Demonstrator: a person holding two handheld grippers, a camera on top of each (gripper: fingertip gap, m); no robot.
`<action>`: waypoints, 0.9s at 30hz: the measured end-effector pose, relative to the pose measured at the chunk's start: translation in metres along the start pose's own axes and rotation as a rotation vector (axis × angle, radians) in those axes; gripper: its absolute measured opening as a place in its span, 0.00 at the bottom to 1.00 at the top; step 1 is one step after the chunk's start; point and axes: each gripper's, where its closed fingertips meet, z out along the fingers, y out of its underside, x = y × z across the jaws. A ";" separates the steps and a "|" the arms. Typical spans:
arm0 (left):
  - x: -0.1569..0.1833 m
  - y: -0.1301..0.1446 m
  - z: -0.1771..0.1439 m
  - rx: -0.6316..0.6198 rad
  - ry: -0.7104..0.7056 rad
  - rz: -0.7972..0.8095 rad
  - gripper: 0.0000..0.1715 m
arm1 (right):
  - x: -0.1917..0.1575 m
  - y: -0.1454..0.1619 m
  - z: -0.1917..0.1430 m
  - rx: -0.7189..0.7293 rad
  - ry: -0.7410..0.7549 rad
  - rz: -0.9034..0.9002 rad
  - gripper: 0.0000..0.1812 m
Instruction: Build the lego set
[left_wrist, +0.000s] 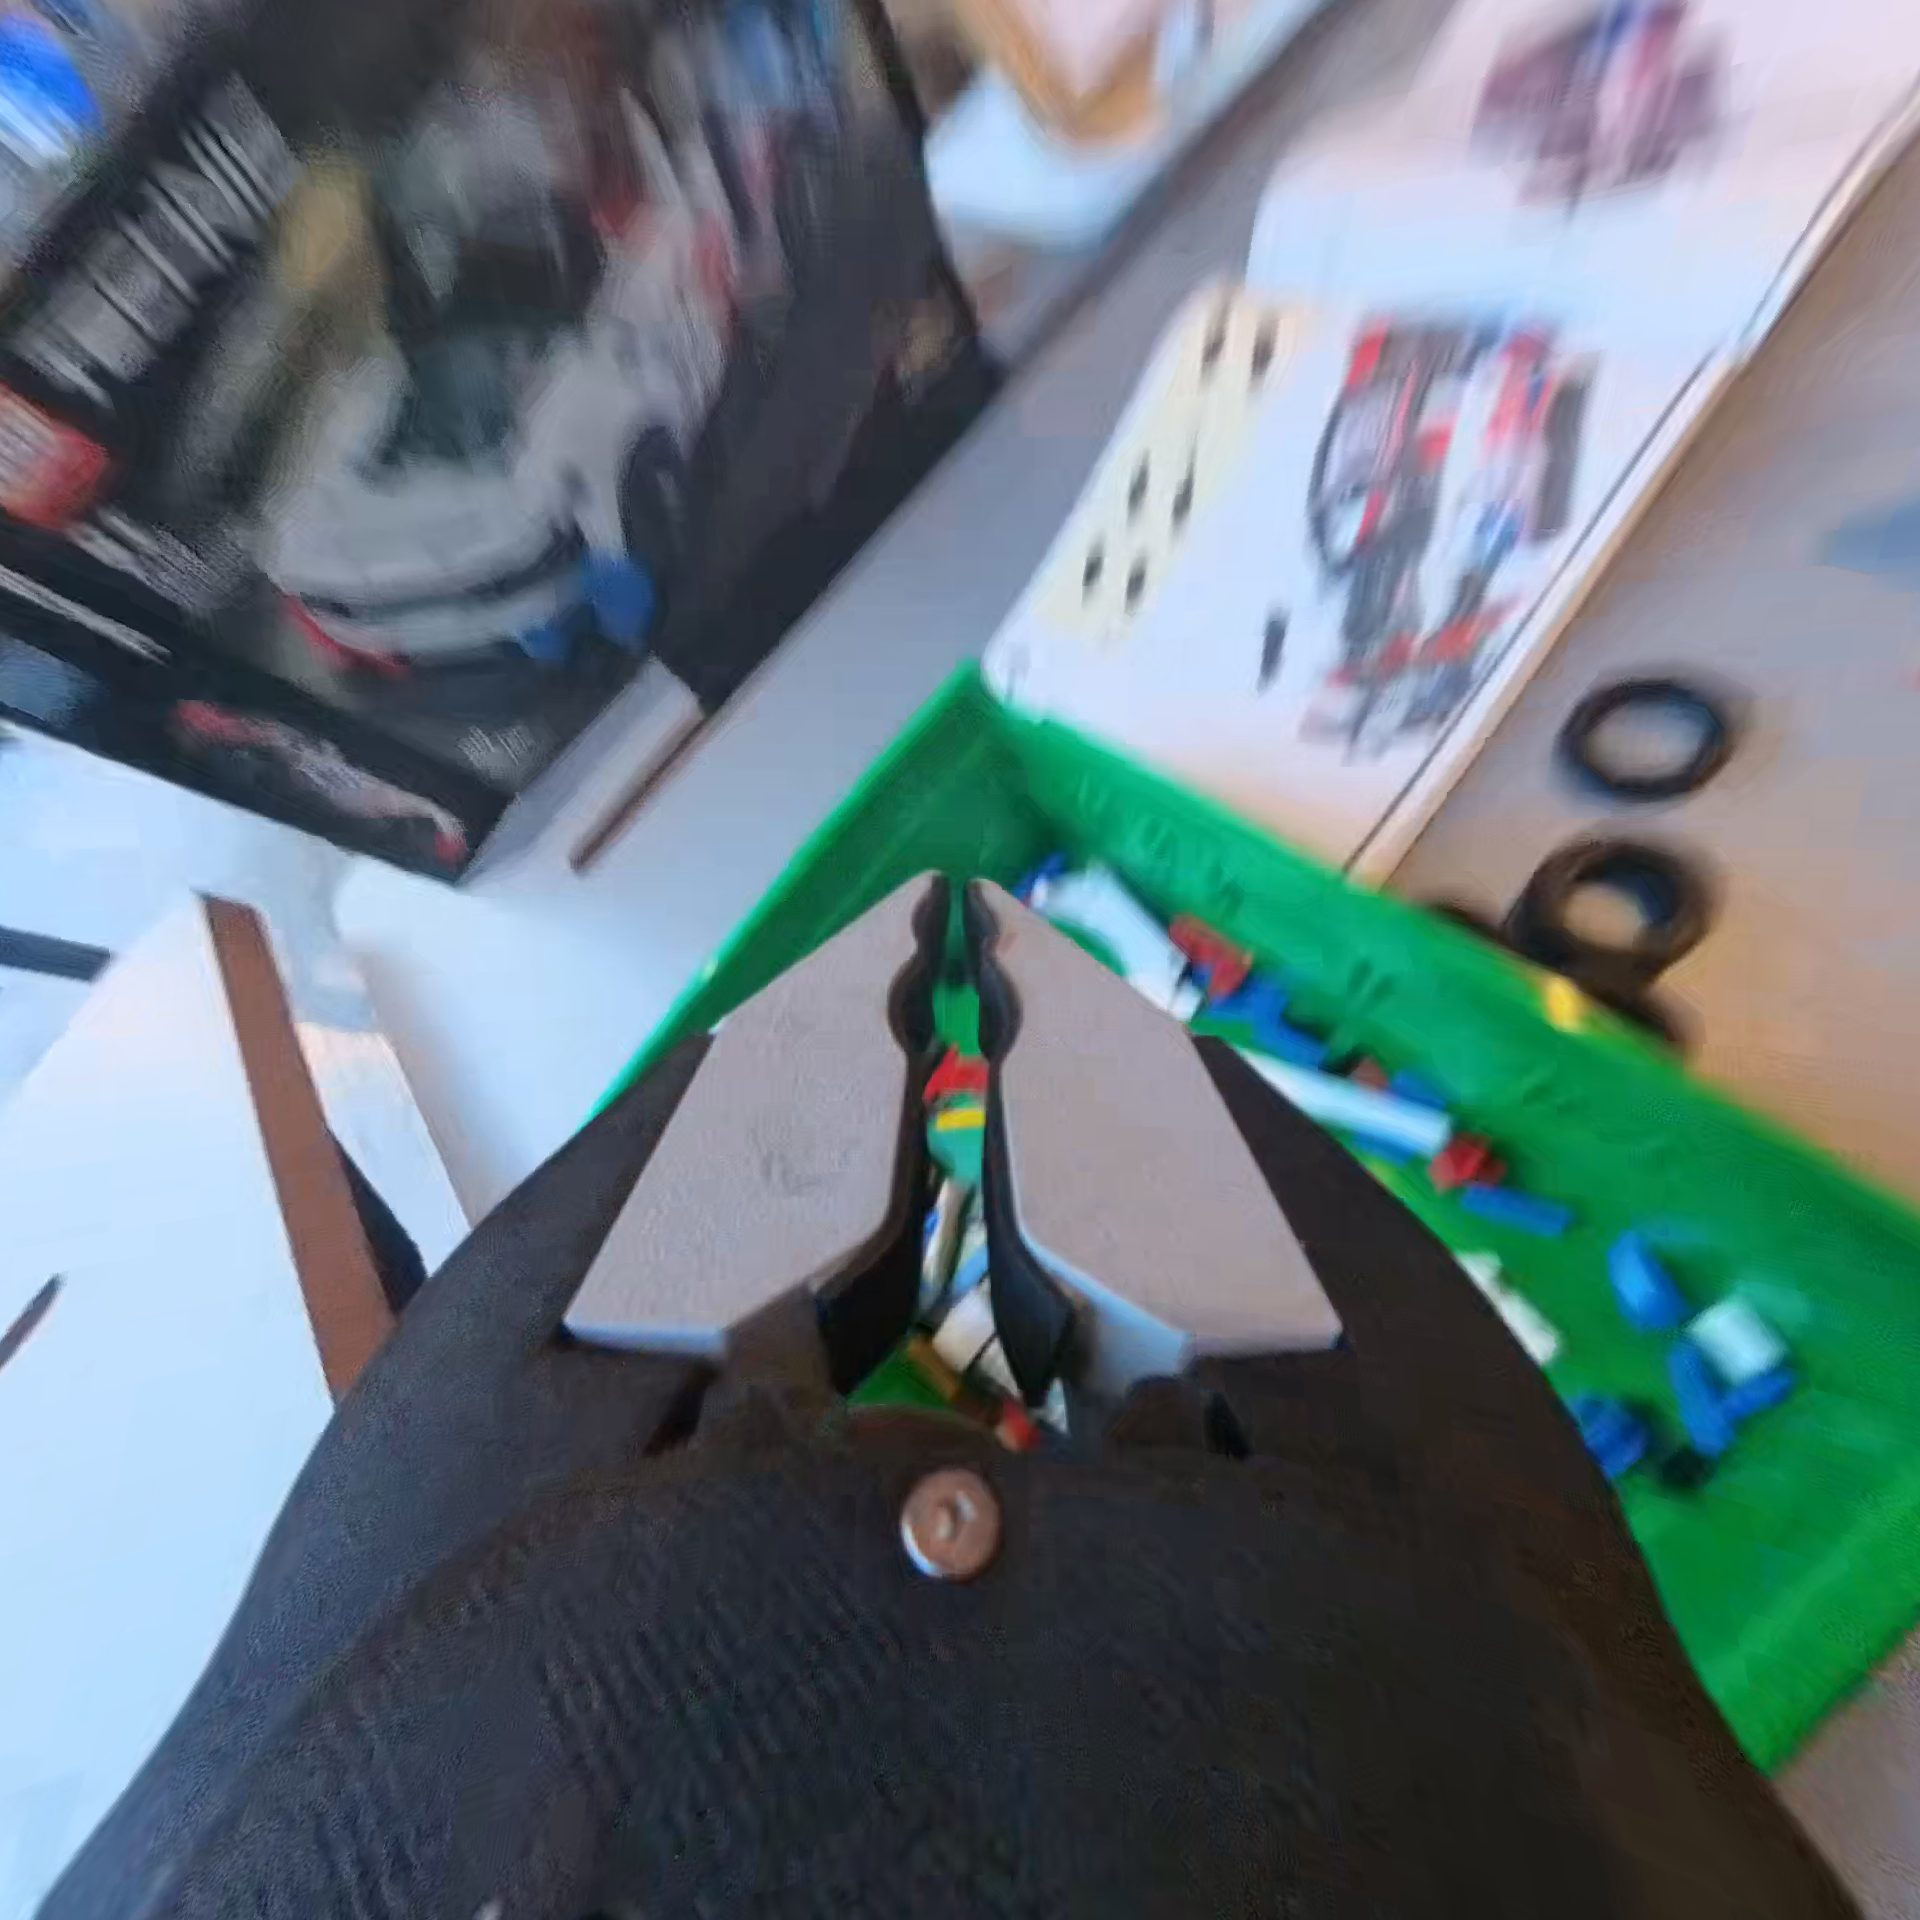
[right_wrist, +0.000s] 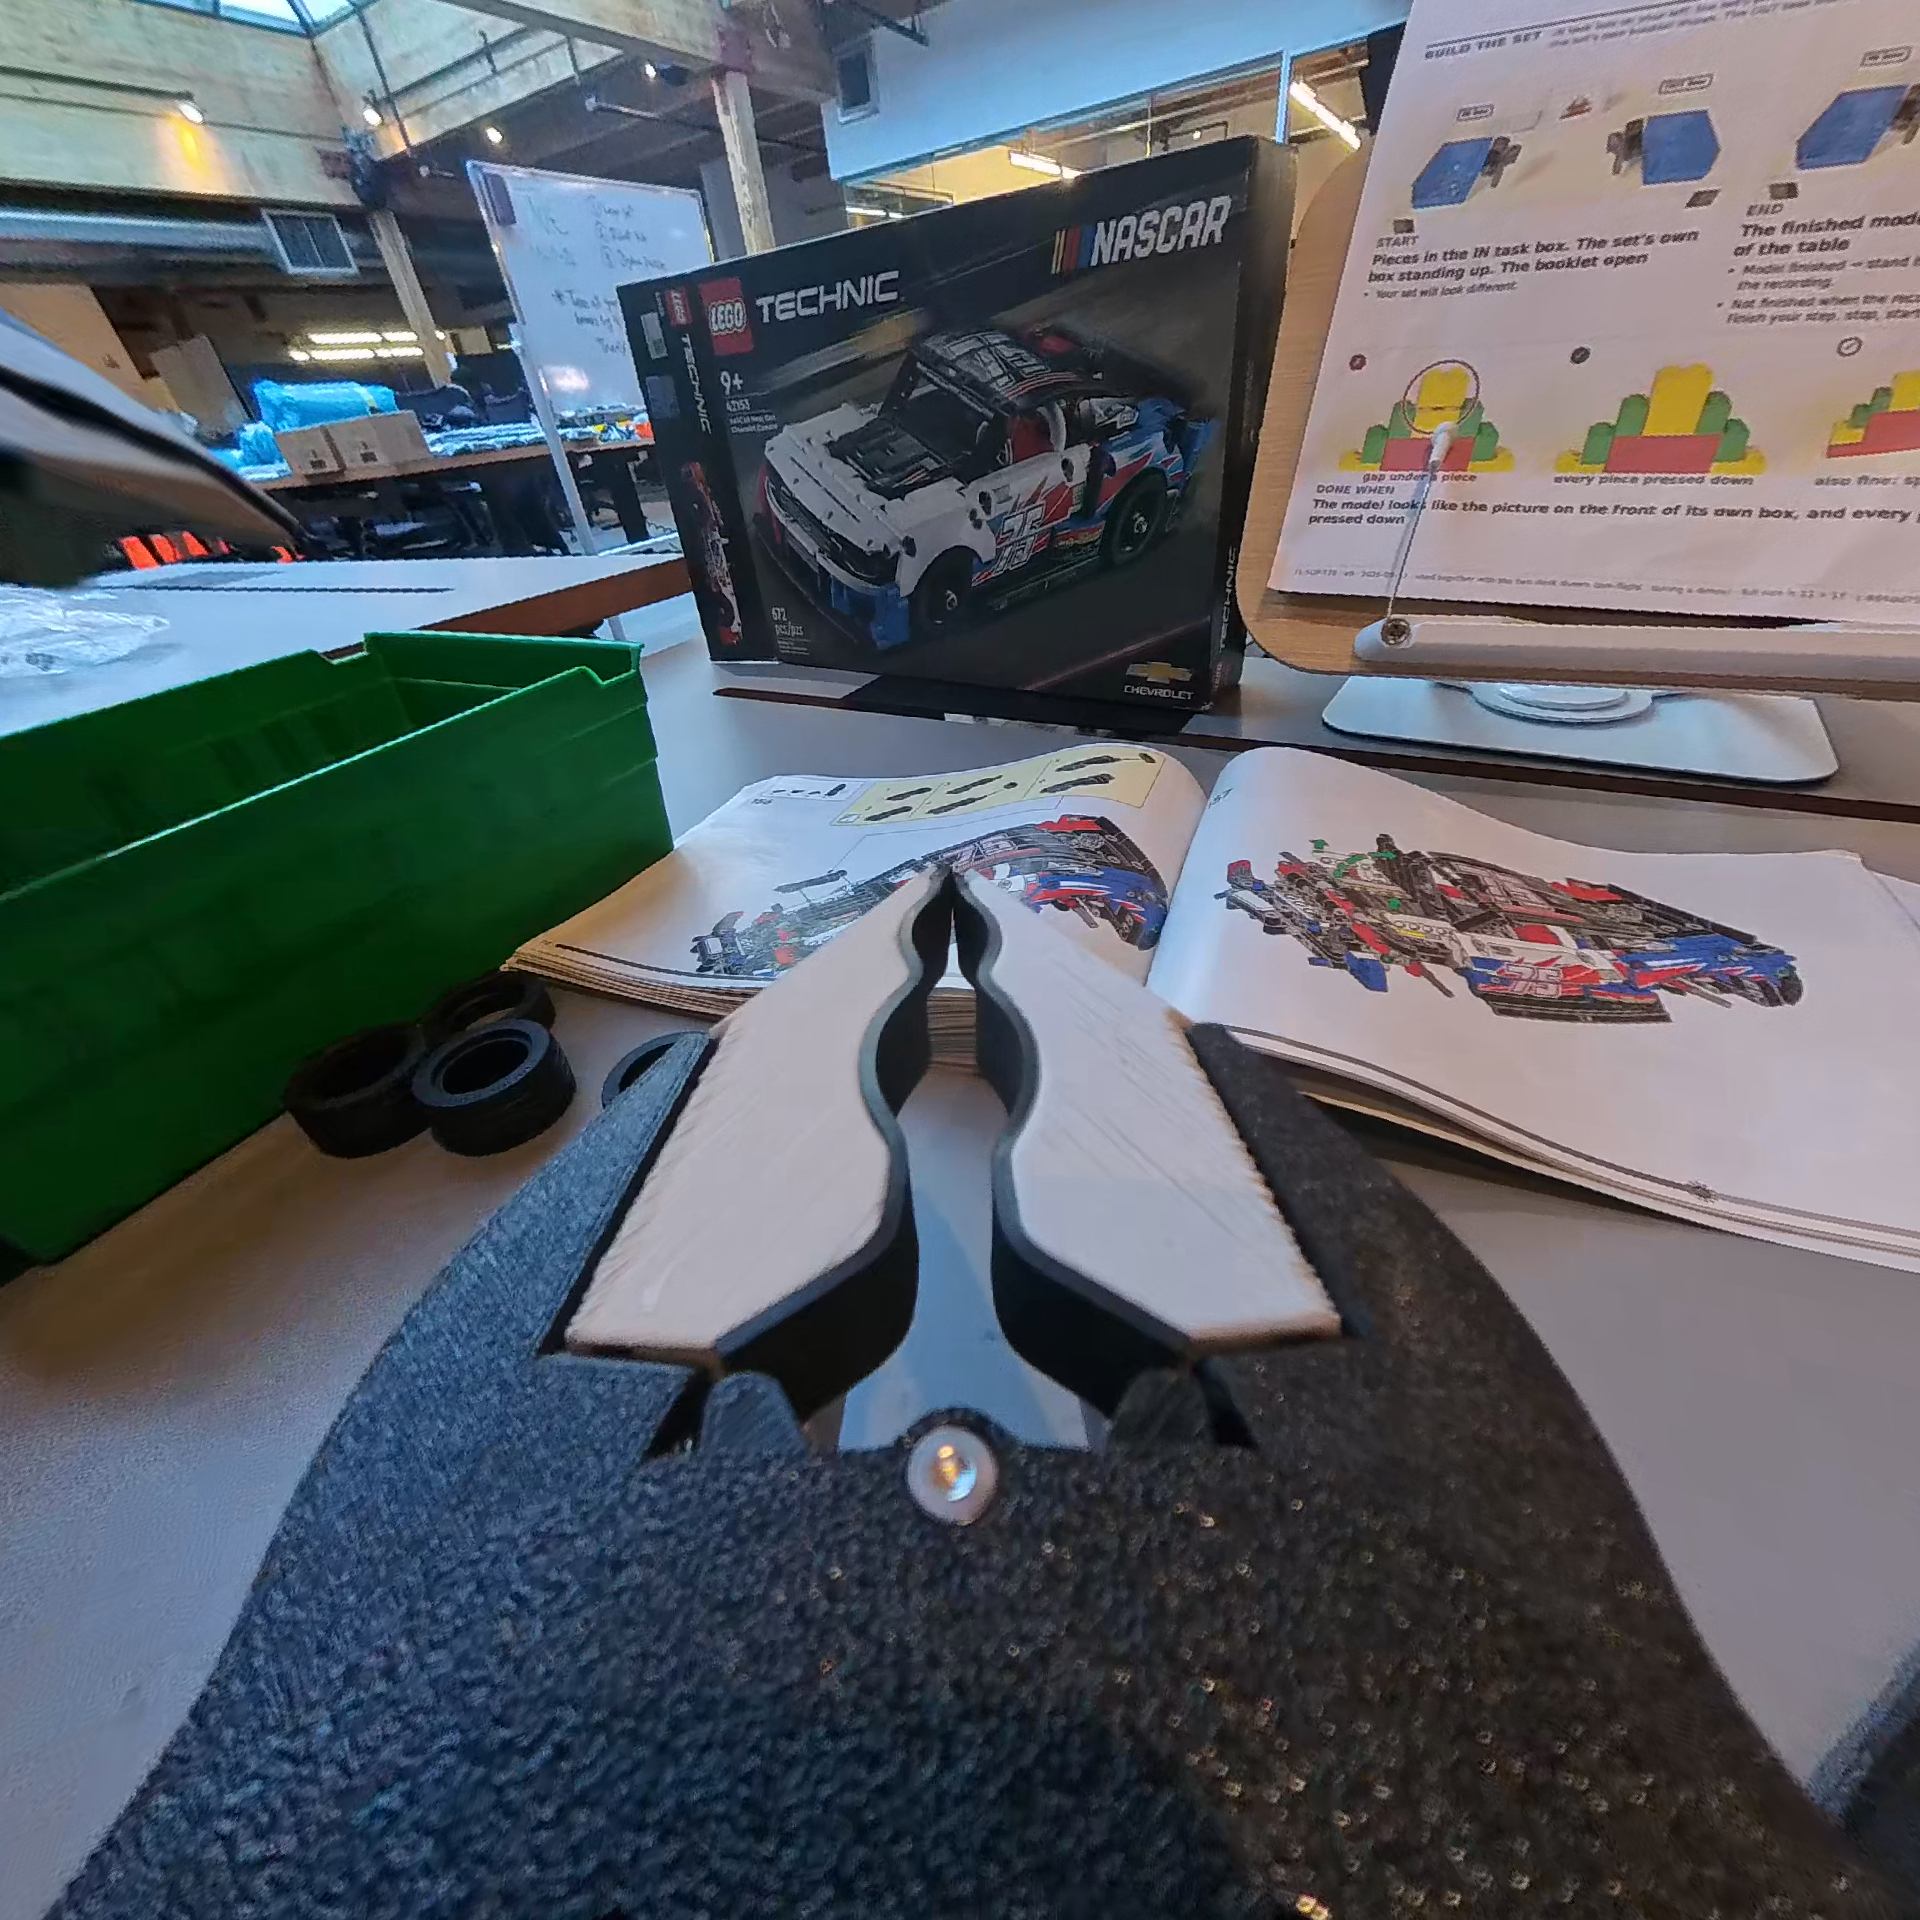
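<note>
My left gripper (left_wrist: 956, 896) is shut and empty, and hangs tilted over a green bin (left_wrist: 1361, 940). The bin holds several loose blue, white and red lego pieces (left_wrist: 1382, 1122). The left wrist view is blurred by motion. My right gripper (right_wrist: 951, 883) is shut and empty, low over the table in front of the open instruction booklet (right_wrist: 1455, 997). The green bin (right_wrist: 312, 883) stands to its left, and its contents are hidden from this side. Black tyres (right_wrist: 488, 1081) lie beside the bin. They also show in the left wrist view (left_wrist: 1647, 738).
The set's black box (right_wrist: 987, 436) stands upright behind the booklet. It also shows in the left wrist view (left_wrist: 416, 416), as does the booklet (left_wrist: 1351, 468). A printed sheet on a wooden stand (right_wrist: 1610, 312) is at the back right, on a white base (right_wrist: 1579, 727). There is about 30 cm between the tips of the two grippers.
</note>
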 end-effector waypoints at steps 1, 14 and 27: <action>-0.004 0.022 0.017 -0.106 0.087 0.016 0.00 | -0.001 0.000 0.000 -0.002 -0.001 -0.003 0.00; -0.003 0.115 0.124 -0.494 0.300 0.385 0.04 | -0.008 0.003 -0.001 -0.022 -0.023 -0.028 0.00; 0.015 0.122 0.121 -0.533 0.507 0.428 0.00 | -0.012 0.005 0.001 -0.031 -0.051 -0.022 0.00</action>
